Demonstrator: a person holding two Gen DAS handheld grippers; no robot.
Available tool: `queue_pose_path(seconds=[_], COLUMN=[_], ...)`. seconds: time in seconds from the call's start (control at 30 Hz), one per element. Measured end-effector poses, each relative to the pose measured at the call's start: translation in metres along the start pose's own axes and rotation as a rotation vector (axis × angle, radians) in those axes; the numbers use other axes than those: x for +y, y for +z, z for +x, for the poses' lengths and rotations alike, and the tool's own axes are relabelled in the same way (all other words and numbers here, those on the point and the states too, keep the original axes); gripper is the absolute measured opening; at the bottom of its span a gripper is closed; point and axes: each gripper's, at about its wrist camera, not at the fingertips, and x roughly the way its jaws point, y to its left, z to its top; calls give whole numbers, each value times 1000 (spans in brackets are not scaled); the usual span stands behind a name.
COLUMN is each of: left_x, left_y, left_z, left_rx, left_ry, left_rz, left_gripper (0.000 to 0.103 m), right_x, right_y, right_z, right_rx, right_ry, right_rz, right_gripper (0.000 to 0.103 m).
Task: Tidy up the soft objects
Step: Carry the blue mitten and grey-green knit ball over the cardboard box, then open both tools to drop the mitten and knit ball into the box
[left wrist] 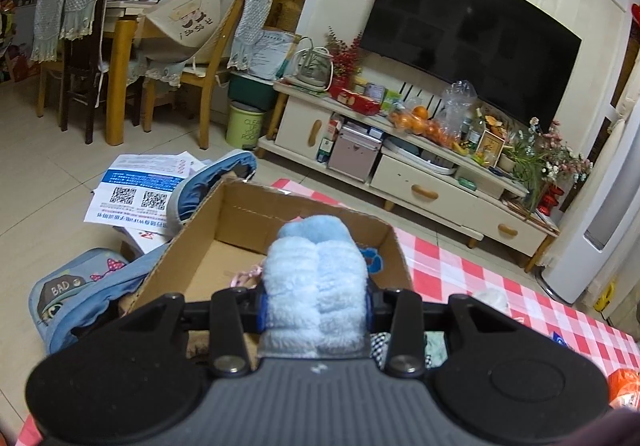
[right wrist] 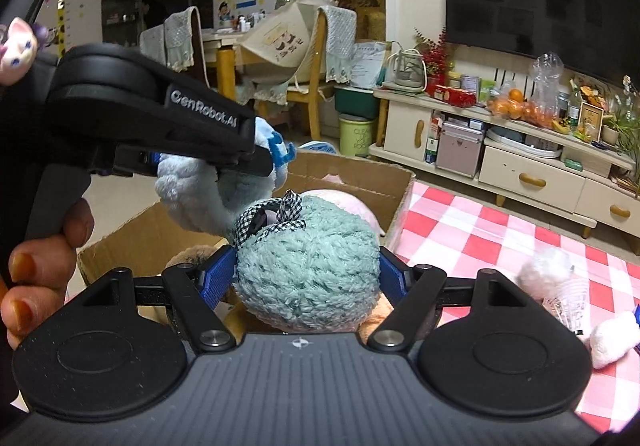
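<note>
Pale-blue plush [left wrist: 316, 286] pinched in my left fingers [left wrist: 260, 310], green plush [right wrist: 308, 270] seemingly clamped in my right [right wrist: 218, 278], both over the cardboard box [left wrist: 200, 221]; next, release inside.

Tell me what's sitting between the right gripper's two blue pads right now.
A fuzzy teal plush with a checkered ribbon on top fills the gap between the right gripper pads, seen in the right wrist view, above the cardboard box.
</note>
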Motion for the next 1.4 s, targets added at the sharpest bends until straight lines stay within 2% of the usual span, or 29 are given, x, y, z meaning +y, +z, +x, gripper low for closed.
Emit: queue_pose_path(seconds=[0.43, 0.5, 0.57, 0.67, 0.77, 1.13, 1.4], left_x=[6, 6, 6, 8, 8, 8, 0], left_y=[1, 2, 2, 3, 5, 7, 3], left_z=[4, 4, 4, 1, -3, -3, -1], left_rx=[17, 17, 17, 3, -23, -37, -30], left_ry=[49, 54, 56, 54, 58, 85, 88], left_rz=[-16, -17, -20, -33, -44, -57, -27], left_gripper=[41, 45, 57, 68, 76, 90, 92], right_x=[14, 13, 10, 6, 8, 7, -8], right_y=[4, 4, 3, 2, 0, -7, -19], right_z=[-2, -2, -3, -5, -11, -31, -45], right_rx=[-29, -30, -33, -38, -56, -110, -102], right_ry=[24, 22, 26, 45, 51, 20, -34], right_rz=[-80, -76, -64, -38, -40, -22, 34], right_gripper=[96, 97, 100, 101, 101, 101, 101])
